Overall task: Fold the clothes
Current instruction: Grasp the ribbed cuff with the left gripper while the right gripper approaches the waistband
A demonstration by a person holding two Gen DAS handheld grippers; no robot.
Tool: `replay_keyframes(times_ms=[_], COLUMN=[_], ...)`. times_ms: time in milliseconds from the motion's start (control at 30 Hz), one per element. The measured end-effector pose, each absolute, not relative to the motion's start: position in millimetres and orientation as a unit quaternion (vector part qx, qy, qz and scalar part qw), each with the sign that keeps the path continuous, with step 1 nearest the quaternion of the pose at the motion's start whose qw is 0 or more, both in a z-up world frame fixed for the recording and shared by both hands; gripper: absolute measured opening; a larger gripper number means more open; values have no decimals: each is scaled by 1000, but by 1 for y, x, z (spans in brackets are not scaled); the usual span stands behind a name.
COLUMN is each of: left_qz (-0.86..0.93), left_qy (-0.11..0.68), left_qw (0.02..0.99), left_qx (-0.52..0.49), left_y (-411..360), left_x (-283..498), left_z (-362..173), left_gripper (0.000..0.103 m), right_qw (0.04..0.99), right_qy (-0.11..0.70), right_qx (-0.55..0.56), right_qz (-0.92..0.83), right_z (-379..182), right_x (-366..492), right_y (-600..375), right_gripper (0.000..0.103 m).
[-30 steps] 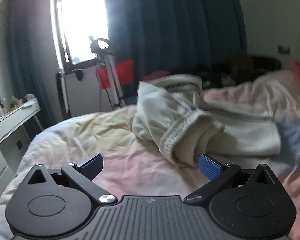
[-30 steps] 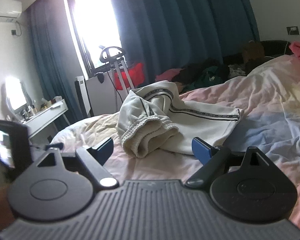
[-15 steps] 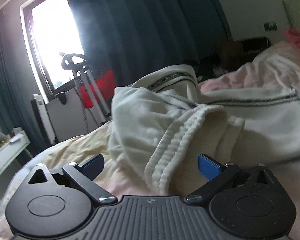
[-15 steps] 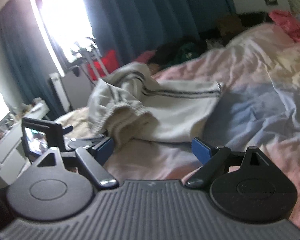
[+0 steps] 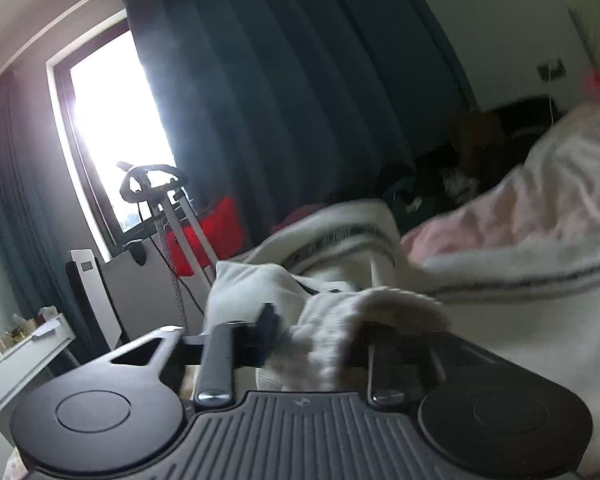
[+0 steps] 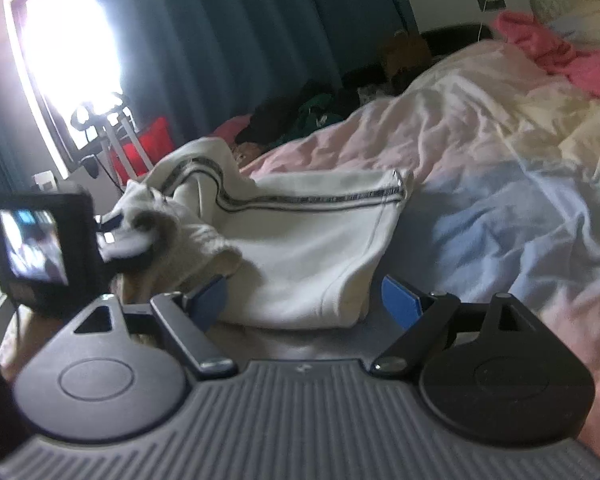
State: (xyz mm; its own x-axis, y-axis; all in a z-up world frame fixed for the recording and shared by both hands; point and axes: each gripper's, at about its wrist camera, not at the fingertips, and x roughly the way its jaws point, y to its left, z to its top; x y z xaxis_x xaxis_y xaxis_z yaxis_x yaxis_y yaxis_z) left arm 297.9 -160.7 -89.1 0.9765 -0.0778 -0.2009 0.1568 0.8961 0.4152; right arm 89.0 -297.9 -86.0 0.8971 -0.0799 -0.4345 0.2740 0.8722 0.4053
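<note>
A cream-white garment (image 6: 300, 248) with a dark striped band lies crumpled on the bed (image 6: 480, 152). Its ribbed cuff (image 5: 380, 304) is bunched between the fingers of my left gripper (image 5: 312, 332), which is shut on it. The cloth hides the right finger. In the right wrist view the left gripper (image 6: 128, 240) holds that cuff at the garment's left end, with its camera screen (image 6: 32, 248) facing me. My right gripper (image 6: 304, 300) is open, its blue pads (image 6: 400, 300) on either side of the garment's near bottom edge, not touching it.
The bed has a rumpled pink, yellow and blue sheet. A pink cloth (image 6: 560, 56) lies at its far right. Dark clothes (image 6: 300, 116) are piled by the blue curtain (image 5: 280, 100). A metal stand (image 5: 168, 208) and a red item (image 5: 208, 236) are by the window, a white dresser (image 5: 20, 348) at left.
My left gripper moved in onto the ribbed cuff and shut on it. My right gripper swung right and came down to the garment's near edge, still open.
</note>
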Motion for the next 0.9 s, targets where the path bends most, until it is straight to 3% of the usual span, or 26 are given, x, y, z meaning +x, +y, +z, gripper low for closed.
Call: replay_keyframes(times_ms=[233, 600, 767, 900], left_qz=[-52, -91, -98, -75], left_qy=[107, 69, 79, 88], left_qw=[986, 991, 991, 992], left_qx=[118, 65, 37, 55], left_y=[-92, -4, 43, 67], left_x=[251, 102, 67, 71], left_z=[-24, 24, 34, 12], left_gripper=[17, 17, 17, 17], right_qw=[961, 974, 976, 973], right_qy=[181, 151, 155, 175], right_qx=[197, 162, 150, 152], right_qz=[-74, -58, -34, -6], right_z=[-74, -52, -49, -54], right_x=[77, 38, 19, 22], right_y=[-284, -267, -255, -244], right_gripper=[86, 86, 86, 86])
